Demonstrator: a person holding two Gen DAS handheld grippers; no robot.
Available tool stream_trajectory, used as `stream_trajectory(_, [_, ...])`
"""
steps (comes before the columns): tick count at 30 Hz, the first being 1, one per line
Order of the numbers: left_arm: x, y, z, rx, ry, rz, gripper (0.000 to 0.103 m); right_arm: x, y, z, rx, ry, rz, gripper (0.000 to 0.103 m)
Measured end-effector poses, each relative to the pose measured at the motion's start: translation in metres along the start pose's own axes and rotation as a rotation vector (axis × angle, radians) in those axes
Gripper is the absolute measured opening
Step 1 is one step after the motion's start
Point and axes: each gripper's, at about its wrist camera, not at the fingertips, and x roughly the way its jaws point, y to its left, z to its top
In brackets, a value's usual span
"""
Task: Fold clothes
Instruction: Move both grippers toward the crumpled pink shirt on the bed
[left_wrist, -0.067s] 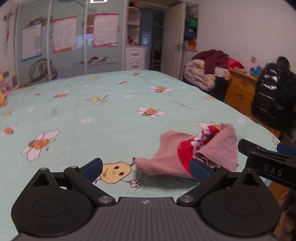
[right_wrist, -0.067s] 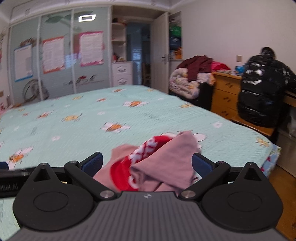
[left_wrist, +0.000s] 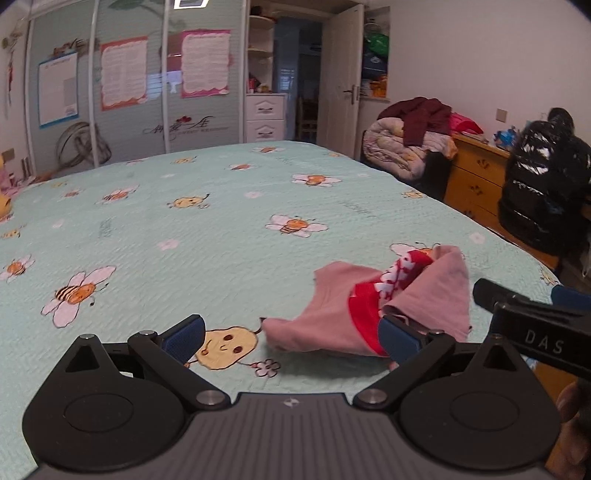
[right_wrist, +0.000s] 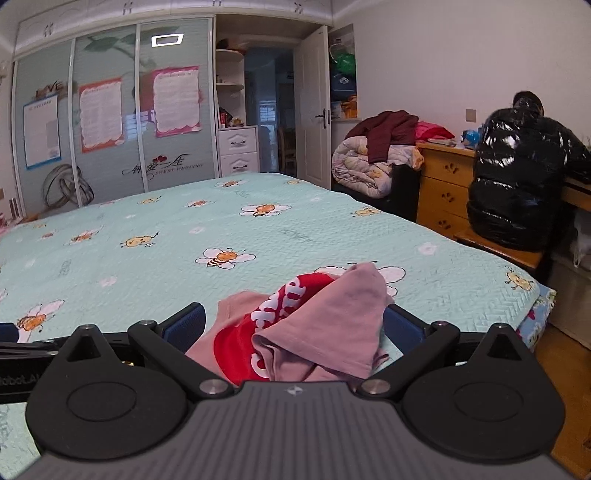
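Left gripper (left_wrist: 291, 334): we see both blue pads spread wide, nothing between them but bedspread. Its right fingertip (left_wrist: 397, 339) overlaps the near edge of the garment; we cannot tell whether it touches. Right gripper (right_wrist: 293, 325): pads likewise wide apart, the garment lying in the gap, not pinched.

Pink garment (right_wrist: 314, 328): a small crumpled heap on the bedspread (right_wrist: 258, 229), near the bed's close right corner. Dusty pink cloth, with a red panel carrying white lettering, partly buried in folds so we cannot read it. One flap stands up in a peak at 12 o'clock from the right gripper.

From the left wrist view we gain the garment's outline: it (left_wrist: 376, 306) sits at about 2 o'clock from the left gripper, a flat pink corner reaching left toward a yellow cartoon print (left_wrist: 225, 345). That view also shows the right gripper's black body (left_wrist: 535, 325), lettered "DAS", just beside the heap at 3 o'clock, and part of a hand (left_wrist: 572, 417) at the frame's right edge.

The right wrist view alone shows the bed's corner and a strip of wooden floor (right_wrist: 554, 369). At 2 o'clock a person in a glossy black puffer jacket (right_wrist: 517, 177) sits facing a wooden dresser (right_wrist: 443, 184). The left gripper's body (right_wrist: 22, 350) pokes in at 9 o'clock.
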Motion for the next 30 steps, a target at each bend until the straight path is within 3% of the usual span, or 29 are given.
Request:
stream_trajectory(5, [0.014, 0.014, -0.007, -0.071, 0.010, 0.015, 0.103, 0.006, -0.009, 0.000, 0.009, -0.002, 0.018, 0.101])
stream_trajectory(7, [0.030, -0.018, -0.004, -0.034, 0.032, 0.065, 0.103, 0.008, -0.012, 0.000, 0.013, -0.003, 0.025, 0.101])
stream_trajectory(9, [0.043, -0.025, -0.001, -0.050, 0.026, 0.085, 0.103, 0.007, -0.026, 0.001, 0.057, -0.005, 0.033, 0.101])
stream_trajectory(11, [0.059, -0.035, 0.004, -0.065, 0.018, 0.101, 0.103, 0.014, -0.026, 0.005, 0.040, 0.015, -0.011, 0.101])
stream_trajectory(13, [0.045, -0.028, -0.015, -0.065, -0.017, 0.081, 0.103, 0.016, -0.020, 0.001, 0.031, 0.020, -0.023, 0.101])
stream_trajectory(19, [0.056, -0.016, -0.015, -0.032, 0.029, 0.034, 0.103, 0.030, -0.029, -0.002, 0.039, 0.045, -0.019, 0.101])
stream_trajectory(22, [0.046, -0.027, 0.004, 0.071, 0.063, -0.007, 0.103, 0.036, -0.029, -0.005, 0.043, 0.056, -0.019, 0.101])
stream_trajectory(30, [0.049, -0.027, 0.005, 0.068, 0.085, -0.002, 0.103, 0.048, -0.030, -0.009, 0.058, 0.079, -0.010, 0.101])
